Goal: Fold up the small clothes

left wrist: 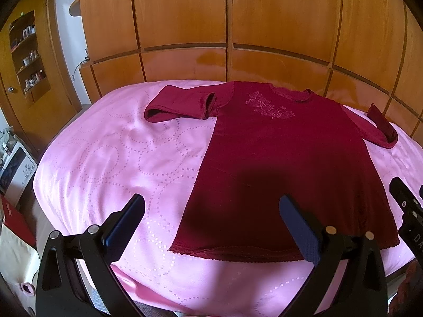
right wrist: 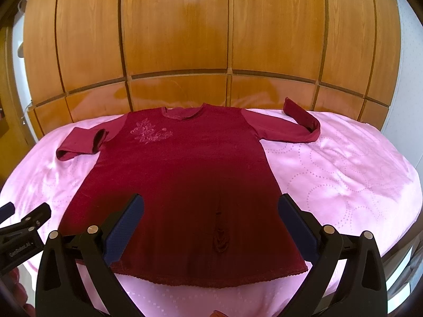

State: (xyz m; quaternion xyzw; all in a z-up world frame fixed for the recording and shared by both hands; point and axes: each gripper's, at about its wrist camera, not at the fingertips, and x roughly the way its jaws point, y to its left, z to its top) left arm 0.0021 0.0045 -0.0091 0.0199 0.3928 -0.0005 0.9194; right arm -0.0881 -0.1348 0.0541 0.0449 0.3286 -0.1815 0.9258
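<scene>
A dark red long-sleeved top [left wrist: 285,158] [right wrist: 185,174] lies flat, front up, on a pink bedspread [left wrist: 111,153] [right wrist: 330,174], neck toward the wardrobe. Pale floral embroidery [left wrist: 269,105] [right wrist: 150,133] marks its chest. Its left sleeve [left wrist: 179,104] [right wrist: 79,142] is doubled back on itself; its right sleeve [left wrist: 380,126] [right wrist: 296,124] curls up at the cuff. My left gripper [left wrist: 211,211] hovers open over the hem's left corner. My right gripper [right wrist: 211,211] hovers open over the hem's middle and right. Neither holds anything. A small puckered fold [right wrist: 220,240] sits near the hem.
A wooden panelled wardrobe [left wrist: 238,26] [right wrist: 211,39] rises right behind the bed. In the left wrist view, a shelf niche with small items [left wrist: 29,52] and a door stand at far left, with a white appliance [left wrist: 18,169] and a red box [left wrist: 13,219] beside the bed.
</scene>
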